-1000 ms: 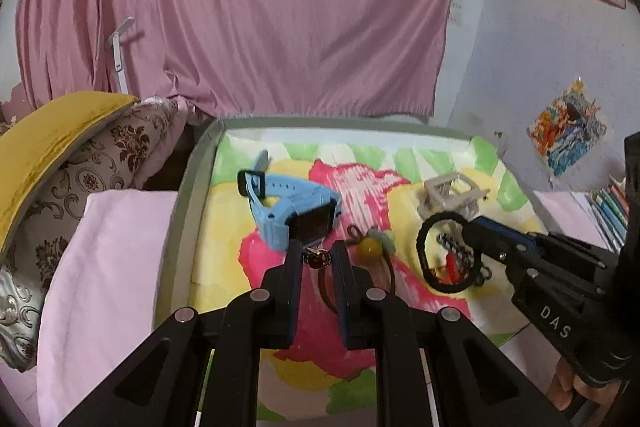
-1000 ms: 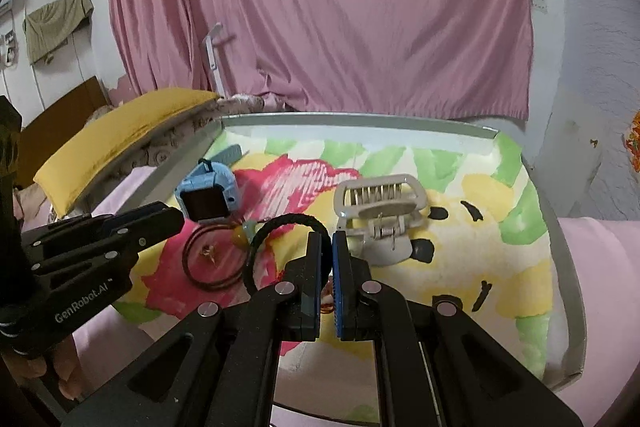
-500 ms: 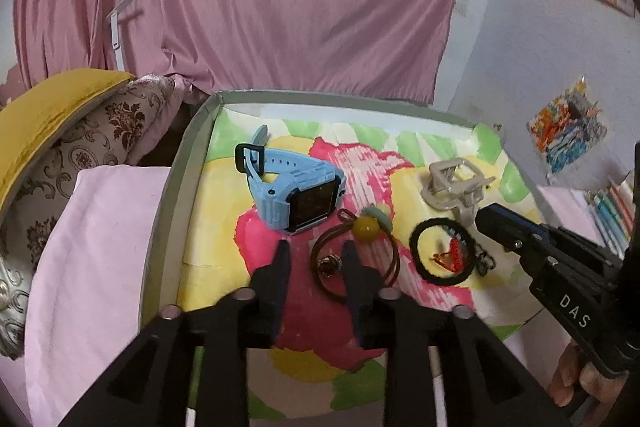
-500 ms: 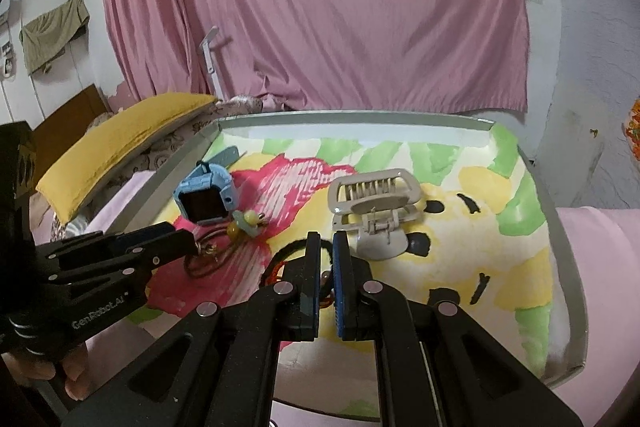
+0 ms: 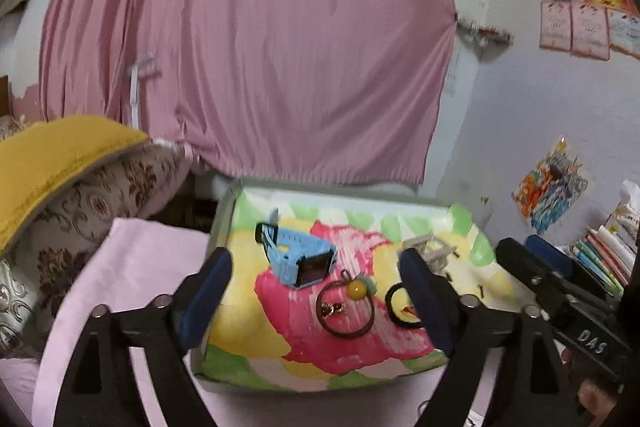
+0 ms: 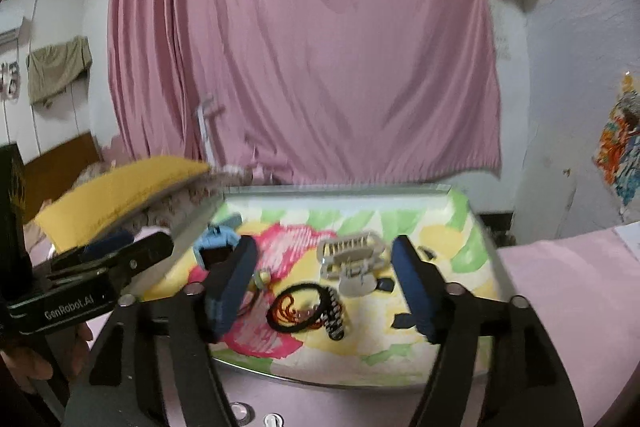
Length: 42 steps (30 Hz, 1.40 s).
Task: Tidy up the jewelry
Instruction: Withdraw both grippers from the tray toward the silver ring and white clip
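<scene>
Blur softens the right view, where we cannot make out the cord ring (image 5: pixel 347 311) half hidden behind a finger, and the watch (image 5: pixel 298 261) is partly covered. We list a floral tray (image 5: pixel 224 223) on pink bedding (image 5: pixel 132 259), curtain (image 5: pixel 248 47) behind, holding watch, ring, black band (image 6: pixel 304 307) and pale clip (image 6: pixel 352 261). We find left gripper (image 5: pixel 316 291) and right gripper (image 6: pixel 324 287) both spread wide above the tray, gripping nothing.
</scene>
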Each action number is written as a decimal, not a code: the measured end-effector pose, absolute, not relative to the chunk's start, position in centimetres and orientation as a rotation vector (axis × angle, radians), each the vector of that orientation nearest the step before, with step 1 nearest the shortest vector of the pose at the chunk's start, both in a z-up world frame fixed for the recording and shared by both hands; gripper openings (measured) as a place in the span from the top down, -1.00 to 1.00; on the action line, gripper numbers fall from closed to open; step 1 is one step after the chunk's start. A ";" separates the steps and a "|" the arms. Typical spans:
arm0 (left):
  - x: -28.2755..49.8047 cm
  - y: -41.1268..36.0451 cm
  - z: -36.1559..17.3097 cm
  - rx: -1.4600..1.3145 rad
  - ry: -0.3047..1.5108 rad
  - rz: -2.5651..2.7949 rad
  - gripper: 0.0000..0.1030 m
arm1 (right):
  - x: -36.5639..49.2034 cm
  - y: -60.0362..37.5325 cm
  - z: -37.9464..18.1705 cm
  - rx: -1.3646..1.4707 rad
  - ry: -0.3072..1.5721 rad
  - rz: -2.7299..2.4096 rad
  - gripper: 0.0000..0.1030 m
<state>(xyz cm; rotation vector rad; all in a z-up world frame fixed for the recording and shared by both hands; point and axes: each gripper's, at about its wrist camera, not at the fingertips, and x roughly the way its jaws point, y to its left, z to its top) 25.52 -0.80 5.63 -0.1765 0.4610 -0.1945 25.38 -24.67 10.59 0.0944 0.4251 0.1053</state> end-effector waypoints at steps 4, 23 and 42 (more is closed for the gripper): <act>23.1 -0.1 6.7 -0.201 0.373 -0.185 -1.00 | 22.8 -25.4 11.9 0.121 0.357 0.108 -0.67; 13.2 -0.5 7.5 -0.117 0.315 -0.206 -1.00 | 12.2 -26.4 13.1 0.106 0.228 0.128 -0.97; 15.7 -0.9 1.2 -0.101 0.681 -0.237 -1.00 | 13.7 -27.9 6.9 0.086 0.630 0.131 -0.97</act>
